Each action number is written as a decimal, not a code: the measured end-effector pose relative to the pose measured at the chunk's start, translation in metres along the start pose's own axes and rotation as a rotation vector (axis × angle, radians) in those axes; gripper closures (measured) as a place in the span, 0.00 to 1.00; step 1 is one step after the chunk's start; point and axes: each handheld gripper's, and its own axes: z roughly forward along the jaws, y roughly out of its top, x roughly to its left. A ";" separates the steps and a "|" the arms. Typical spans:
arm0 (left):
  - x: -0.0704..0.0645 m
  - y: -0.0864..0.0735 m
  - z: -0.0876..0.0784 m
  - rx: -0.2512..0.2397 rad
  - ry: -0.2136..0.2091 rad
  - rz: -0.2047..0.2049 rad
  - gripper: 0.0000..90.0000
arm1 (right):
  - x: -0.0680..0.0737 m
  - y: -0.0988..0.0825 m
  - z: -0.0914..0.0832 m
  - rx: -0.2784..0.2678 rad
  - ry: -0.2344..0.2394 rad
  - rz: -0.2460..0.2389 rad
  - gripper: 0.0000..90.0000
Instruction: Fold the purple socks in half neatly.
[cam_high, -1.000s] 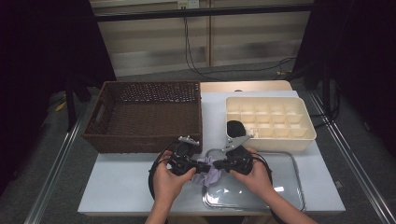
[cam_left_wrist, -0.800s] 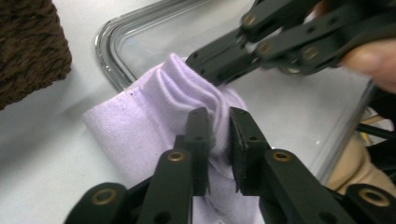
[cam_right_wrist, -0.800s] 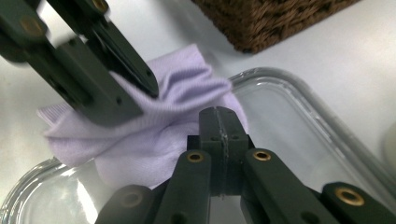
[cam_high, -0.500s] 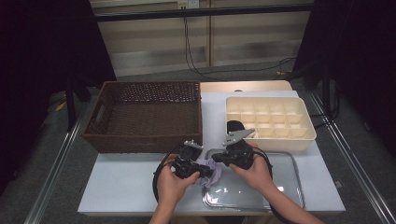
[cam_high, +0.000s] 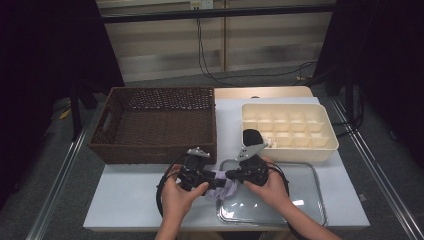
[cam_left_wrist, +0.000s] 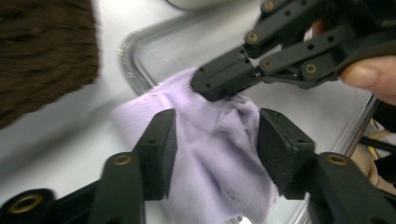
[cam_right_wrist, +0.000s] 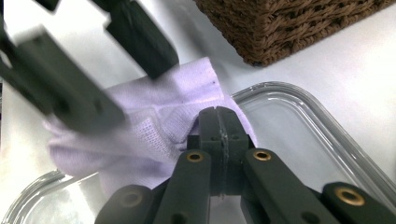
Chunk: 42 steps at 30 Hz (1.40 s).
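Left gripper view: left gripper (cam_left_wrist: 212, 154) fingers half open, have just been opening; lilac cloth (cam_left_wrist: 210, 154) between them, pads off it.
Right fingers: right gripper (cam_right_wrist: 218, 122) pinched flat together on a cloth fold, probably holding it in place while the left re-grips.
Cloth place: lower centre of high view, draped over left rim of glass tray (cam_high: 305, 210).
Surroundings: wicker basket (cam_high: 160, 122) upper left, compartment box (cam_high: 287, 130) upper right, white bench (cam_high: 125, 197).

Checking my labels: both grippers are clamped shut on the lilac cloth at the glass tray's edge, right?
Not both. The right gripper is shut on the lilac cloth, but the left gripper view shows the left gripper with jaws apart, just opened, cloth lying between them unpressed.
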 end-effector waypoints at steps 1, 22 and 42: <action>0.002 0.000 -0.003 -0.007 0.016 -0.002 0.51 | 0.000 0.000 0.000 0.002 -0.002 -0.003 1.00; 0.019 -0.024 0.013 0.053 0.065 -0.072 0.61 | 0.001 -0.001 -0.007 -0.026 -0.027 -0.001 0.96; 0.019 -0.025 0.012 0.044 0.060 -0.096 0.59 | 0.020 -0.006 -0.004 -0.001 0.034 -0.064 1.00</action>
